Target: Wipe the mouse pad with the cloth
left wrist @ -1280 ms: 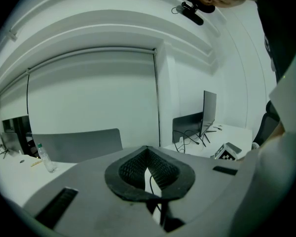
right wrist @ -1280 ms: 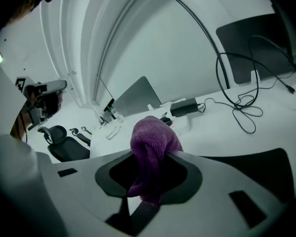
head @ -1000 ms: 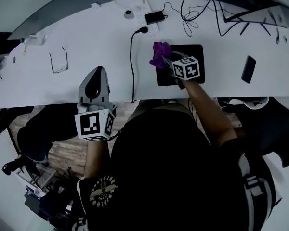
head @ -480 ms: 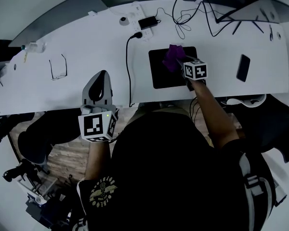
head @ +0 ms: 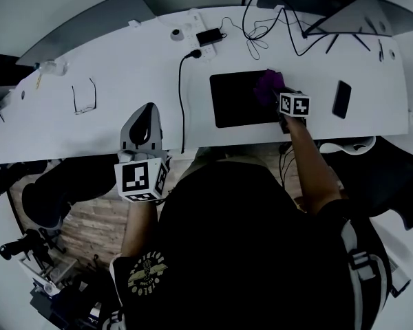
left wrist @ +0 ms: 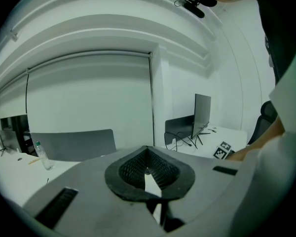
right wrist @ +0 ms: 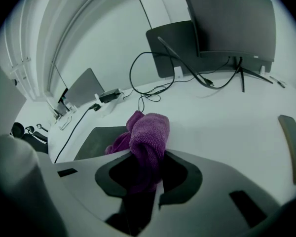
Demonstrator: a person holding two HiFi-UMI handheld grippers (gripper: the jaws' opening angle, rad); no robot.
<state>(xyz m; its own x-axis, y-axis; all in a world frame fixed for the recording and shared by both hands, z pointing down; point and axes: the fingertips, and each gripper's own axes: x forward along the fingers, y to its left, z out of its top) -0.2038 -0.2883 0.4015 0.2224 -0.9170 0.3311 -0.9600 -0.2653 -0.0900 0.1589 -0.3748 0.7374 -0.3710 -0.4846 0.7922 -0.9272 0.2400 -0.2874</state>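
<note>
The black mouse pad lies flat on the white desk, in front of the person. A crumpled purple cloth rests on the pad's right end, and my right gripper is shut on it. In the right gripper view the cloth bulges out between the jaws of the right gripper, with the mouse pad to its left. My left gripper hovers at the desk's near edge, well left of the pad. The left gripper holds nothing, and its jaws meet at the tips.
Folded glasses lie at the left. A black cable runs from a power strip to the near edge, left of the pad. A dark phone lies right of the pad. Monitor stands and tangled wires fill the back right.
My right gripper has dragged the purple cloth across the mouse pad from its left end to its right end. The left gripper has stayed at the desk's near edge.
</note>
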